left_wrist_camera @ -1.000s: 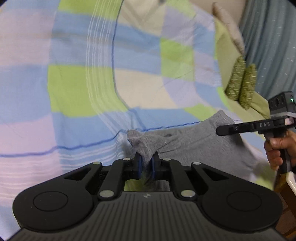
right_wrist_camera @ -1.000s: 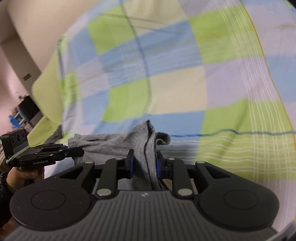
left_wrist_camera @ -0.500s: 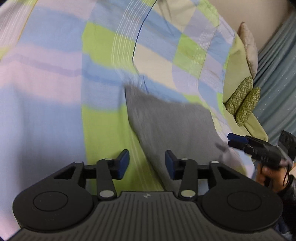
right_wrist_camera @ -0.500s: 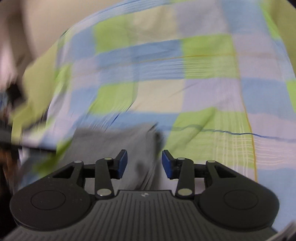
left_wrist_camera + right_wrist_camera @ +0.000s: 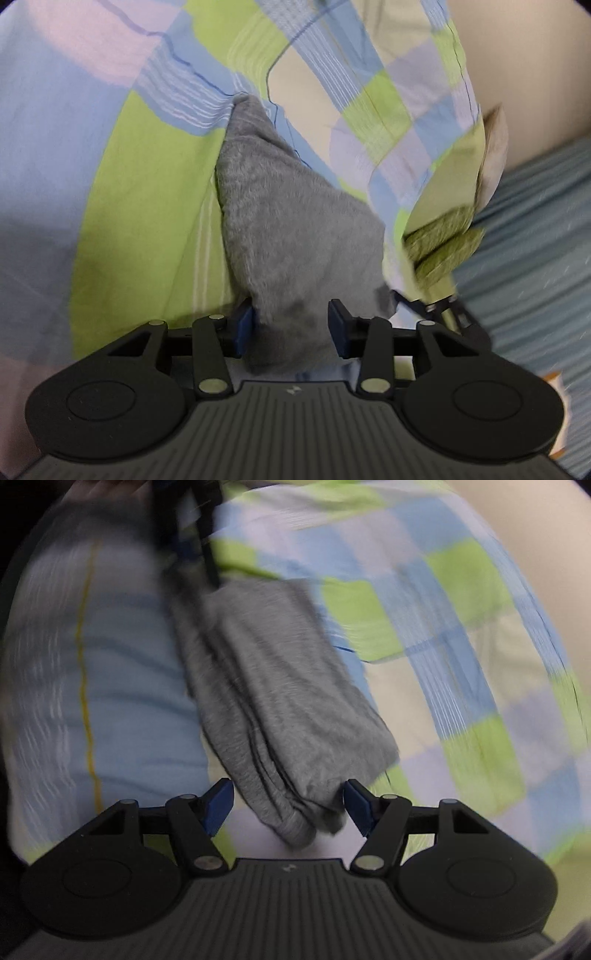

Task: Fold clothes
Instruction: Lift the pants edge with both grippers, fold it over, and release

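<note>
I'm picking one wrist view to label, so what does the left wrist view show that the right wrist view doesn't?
Only the left view shows the green patterned cushions and blue curtain. Only the right view shows the garment's stacked folded edges and a yellow line on the sheet. Both show the grey garment on the checked sheet, lying between open jaws that have just been moving: left gripper, right gripper.

Folded grey garment point(image 5: 295, 236) on checked bedsheet point(image 5: 129, 221)

bed point(image 5: 140, 206): wearing a green, blue and lilac checked sheet | grey folded garment point(image 5: 295, 236) lying flat on it | olive patterned cushions point(image 5: 443, 240) sitting at its edge
</note>
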